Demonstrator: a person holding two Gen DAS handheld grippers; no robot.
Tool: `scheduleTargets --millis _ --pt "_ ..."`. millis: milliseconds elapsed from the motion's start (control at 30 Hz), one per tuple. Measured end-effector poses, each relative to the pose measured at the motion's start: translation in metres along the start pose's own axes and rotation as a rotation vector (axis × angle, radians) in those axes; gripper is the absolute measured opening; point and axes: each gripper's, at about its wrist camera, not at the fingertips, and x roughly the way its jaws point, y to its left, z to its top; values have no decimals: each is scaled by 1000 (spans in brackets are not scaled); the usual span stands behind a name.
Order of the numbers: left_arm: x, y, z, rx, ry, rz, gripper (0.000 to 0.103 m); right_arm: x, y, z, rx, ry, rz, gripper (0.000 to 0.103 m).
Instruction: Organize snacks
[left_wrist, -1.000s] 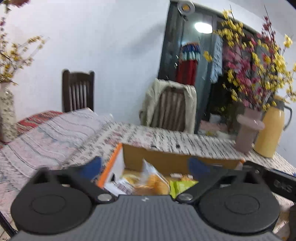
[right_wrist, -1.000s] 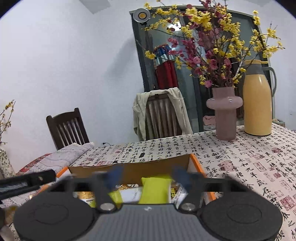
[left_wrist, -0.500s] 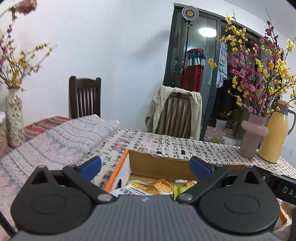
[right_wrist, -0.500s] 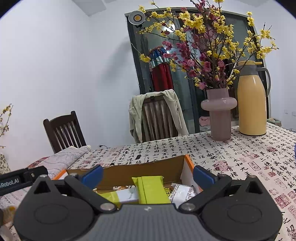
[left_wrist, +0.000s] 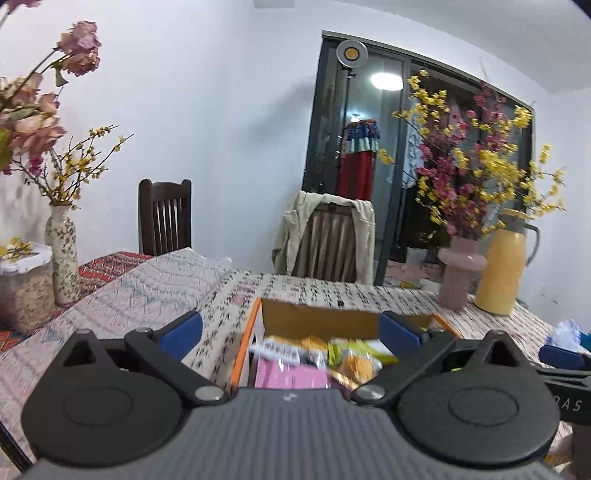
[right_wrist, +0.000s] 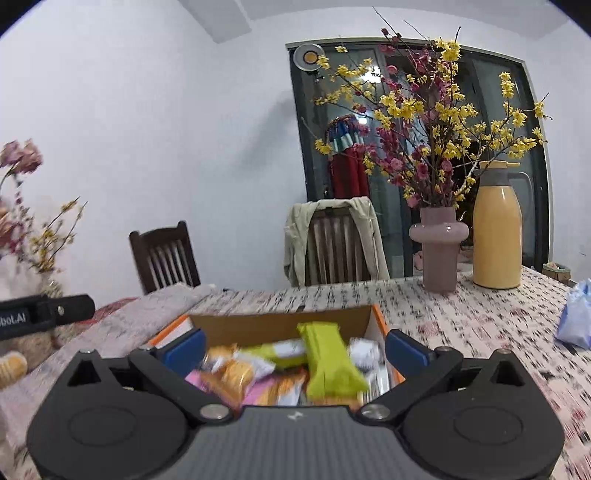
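Note:
An open cardboard box with orange edges (left_wrist: 321, 317) (right_wrist: 280, 323) sits on the table right in front of both grippers. It holds several snack packets: a lime-green bar (right_wrist: 328, 358), orange biscuit packs (right_wrist: 229, 373) and a pink packet (left_wrist: 291, 376). My left gripper (left_wrist: 291, 334) is open, its blue pads wide apart above the box's near side, with nothing between them. My right gripper (right_wrist: 295, 349) is open too, its blue pads spread either side of the box's contents without touching them. The near part of the box is hidden behind both gripper bodies.
A pink vase with flowering branches (right_wrist: 439, 247) and a yellow thermos jug (right_wrist: 496, 225) stand at the back right. A patterned vase (left_wrist: 61, 251) and a jar (left_wrist: 24, 288) stand at the left. Two chairs (right_wrist: 164, 254) line the far side. A blue bag (right_wrist: 578, 317) lies at the right.
Both grippers have drawn back from the box and risen a little, so more of the box and table shows. The right gripper's pads stand wider than a second ago.

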Motion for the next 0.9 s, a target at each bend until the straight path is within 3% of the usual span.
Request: scheduleTargets --millis 367,667,900 --pt "-65 20 -51 40 76 -28 103 -71 9 -56 -29 110 25 103" --pt "-81 29 -91 35 176 -51 103 -96 7 -96 -25 201 16 103" --pt "-84 28 -106 33 211 -62 103 -99 5 -105 -21 223 11 103"
